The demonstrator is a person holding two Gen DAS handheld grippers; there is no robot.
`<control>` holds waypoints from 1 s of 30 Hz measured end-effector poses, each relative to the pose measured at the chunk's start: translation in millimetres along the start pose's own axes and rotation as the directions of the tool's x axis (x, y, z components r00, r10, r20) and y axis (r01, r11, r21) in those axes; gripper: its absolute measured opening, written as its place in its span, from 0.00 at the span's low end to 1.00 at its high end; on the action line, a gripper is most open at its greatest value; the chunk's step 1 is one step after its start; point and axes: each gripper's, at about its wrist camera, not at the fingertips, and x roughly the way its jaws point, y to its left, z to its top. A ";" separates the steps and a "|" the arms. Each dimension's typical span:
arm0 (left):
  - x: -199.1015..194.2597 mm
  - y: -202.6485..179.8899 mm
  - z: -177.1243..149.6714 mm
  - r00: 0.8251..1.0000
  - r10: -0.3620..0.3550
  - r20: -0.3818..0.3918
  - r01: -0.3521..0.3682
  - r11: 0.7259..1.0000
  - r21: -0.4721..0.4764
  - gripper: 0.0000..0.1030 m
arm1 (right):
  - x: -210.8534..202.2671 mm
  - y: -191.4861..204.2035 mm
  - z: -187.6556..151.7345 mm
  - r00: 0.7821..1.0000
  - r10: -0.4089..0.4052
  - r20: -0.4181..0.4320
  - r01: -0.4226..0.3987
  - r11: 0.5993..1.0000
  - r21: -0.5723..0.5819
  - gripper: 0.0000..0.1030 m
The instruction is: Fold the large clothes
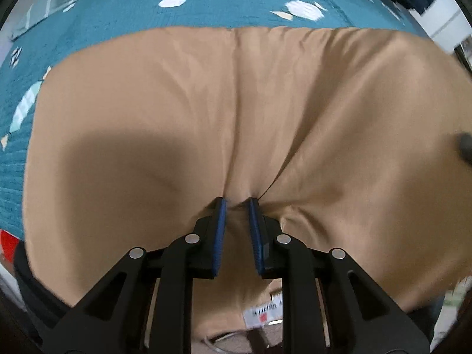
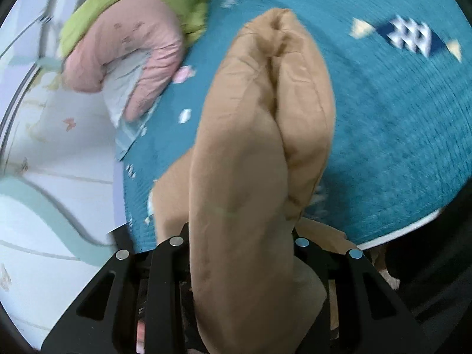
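Now your left tool [image 1: 237, 202] pinches the tan garment [image 1: 206, 103] over the teal bedspread [image 1: 221, 6]; your right tool [image 2: 239, 236] clamps a bunched fold, lifting it to fold.

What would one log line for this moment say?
left gripper: shut on tan garment | right gripper: shut on bunched tan garment | surface: teal bedspread | fold: unfinished

Both tools [image 1: 237, 202] [image 2: 239, 236] clamped, angled downward
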 end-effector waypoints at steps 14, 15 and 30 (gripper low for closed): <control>-46.1 49.8 -12.3 0.992 -0.124 0.034 0.125 0.992 -0.030 0.17 | 55.3 154.2 -25.5 0.986 -0.012 -0.165 -0.039 0.952 -0.302 0.32; -56.8 59.4 -15.9 0.992 -0.113 0.063 0.116 0.993 -0.034 0.17 | 63.1 165.4 -29.4 0.984 -0.037 -0.173 -0.022 0.943 -0.331 0.32; -126.8 197.5 -46.4 0.985 0.101 0.140 -0.056 0.954 -0.295 0.20 | 240.4 216.3 -84.1 0.882 -0.365 -0.299 0.161 0.829 -0.536 0.38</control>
